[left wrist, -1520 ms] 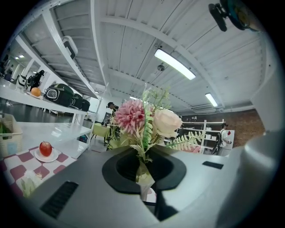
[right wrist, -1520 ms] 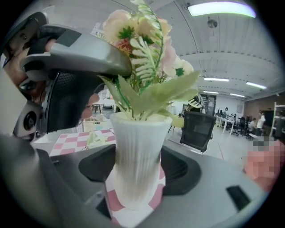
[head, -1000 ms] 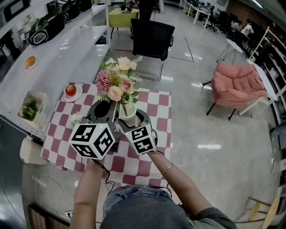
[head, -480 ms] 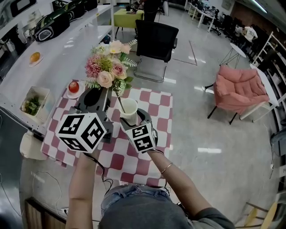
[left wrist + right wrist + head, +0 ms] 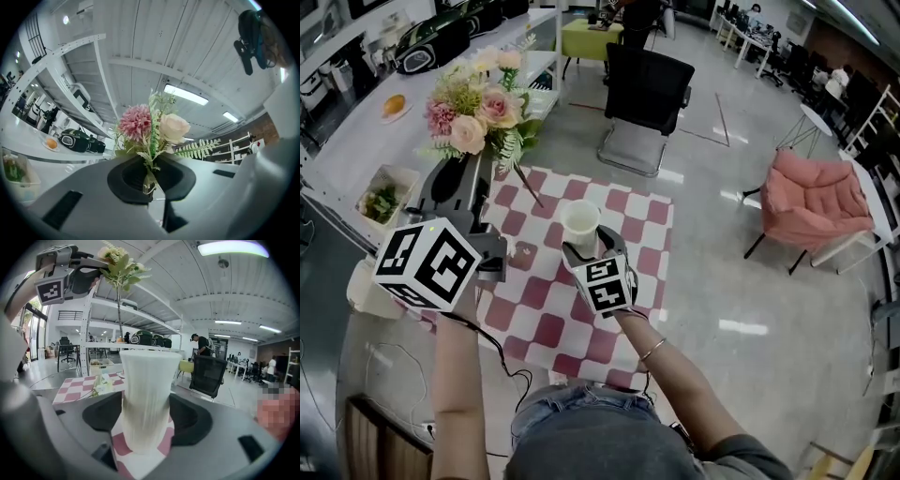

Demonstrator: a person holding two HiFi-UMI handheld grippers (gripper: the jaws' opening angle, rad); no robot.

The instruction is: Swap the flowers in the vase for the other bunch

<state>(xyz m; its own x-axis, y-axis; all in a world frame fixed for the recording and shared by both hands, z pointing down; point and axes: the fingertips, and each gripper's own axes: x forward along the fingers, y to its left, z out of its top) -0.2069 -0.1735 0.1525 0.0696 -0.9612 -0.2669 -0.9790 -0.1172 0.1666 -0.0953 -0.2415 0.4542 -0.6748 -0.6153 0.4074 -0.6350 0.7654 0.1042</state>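
Note:
My left gripper [image 5: 480, 161] is shut on the stems of a pink, cream and green bouquet [image 5: 476, 105], held up over the table's left side. In the left gripper view the blooms [image 5: 152, 127] rise just past the jaws [image 5: 150, 180]. One long stem hangs free, down toward the white ribbed vase [image 5: 579, 223]. That vase stands on the checked tablecloth [image 5: 623, 208] with nothing in it. My right gripper [image 5: 581, 247] is shut on the vase [image 5: 146, 394] at its lower half. A small bunch of white flowers [image 5: 100, 384] lies on the cloth to the vase's left [image 5: 523, 251].
A white counter runs along the far left with an orange [image 5: 394, 104], a black radio [image 5: 441, 42] and a box of greens [image 5: 382, 202]. A black office chair [image 5: 649, 89] stands behind the table. A pink armchair [image 5: 814, 202] is on the floor at right.
My left gripper has risen and swung left with the bouquet, drawing its stems out of the vase. The right gripper has stayed on the vase.

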